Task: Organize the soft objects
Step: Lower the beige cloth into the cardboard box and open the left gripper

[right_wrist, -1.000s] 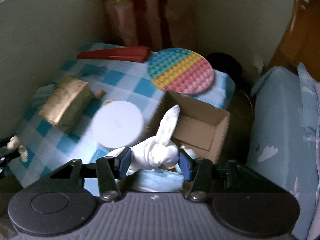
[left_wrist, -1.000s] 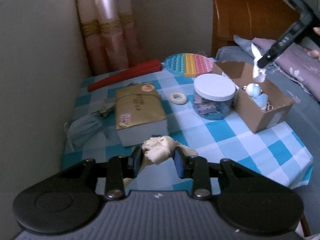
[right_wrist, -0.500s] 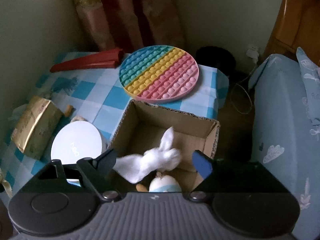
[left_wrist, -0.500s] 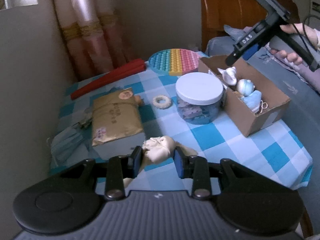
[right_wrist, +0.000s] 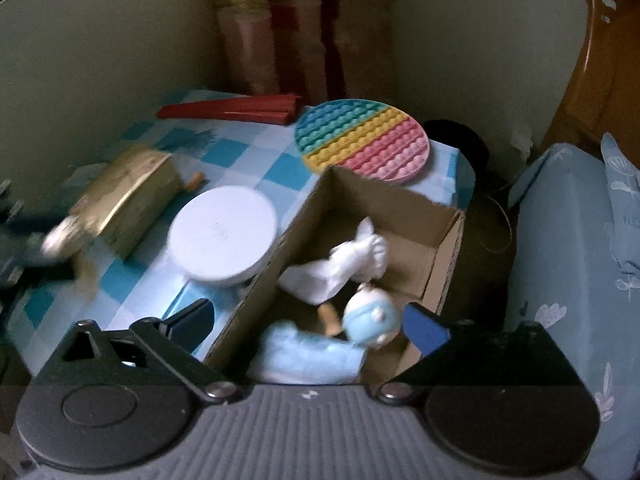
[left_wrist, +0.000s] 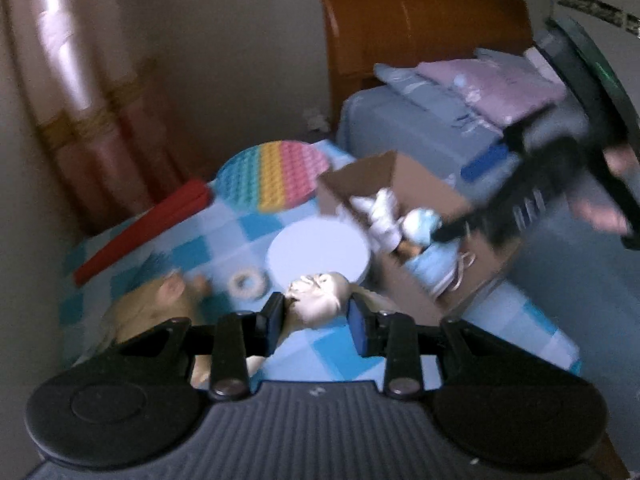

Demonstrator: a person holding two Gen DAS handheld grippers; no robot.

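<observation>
Moved since a second ago: white soft toy (right_wrist: 352,264) has left the right gripper (right_wrist: 308,324) and now lies in the cardboard box (right_wrist: 444,248); that gripper's fingers have just been opening, with nothing between them now. Left gripper (left_wrist: 316,320) has swung toward the box, carrying its load.
Bed (left_wrist: 420,136): blue sheet with pink and blue pillows, right of the counter, wooden headboard behind.
Counter (right_wrist: 280,172): covered with a blue and white checked cloth, set in the corner by the curtain.
Cardboard box: open on top, at the counter's right edge, just beside the jar.
Rainbow pop mat (right_wrist: 360,140): round, flat on the cloth behind the box.
Brown parcel (right_wrist: 128,196): lies at the left of the counter, blurred.
Red folded fan (right_wrist: 232,110): along the back edge by the wall.
Jar (right_wrist: 224,236): its round white lid faces up, left of the box.
Right gripper: fingers spread wide and released, hovering over the near end of the box.
Left gripper: fingers clenched on a cream soft toy (left_wrist: 318,298), held above the cloth in front of the jar.
Blue soft items (right_wrist: 316,354): in the near end of the box, with a round blue and white toy (right_wrist: 372,314) on top.
Small ring (left_wrist: 246,282): on the cloth left of the jar.
</observation>
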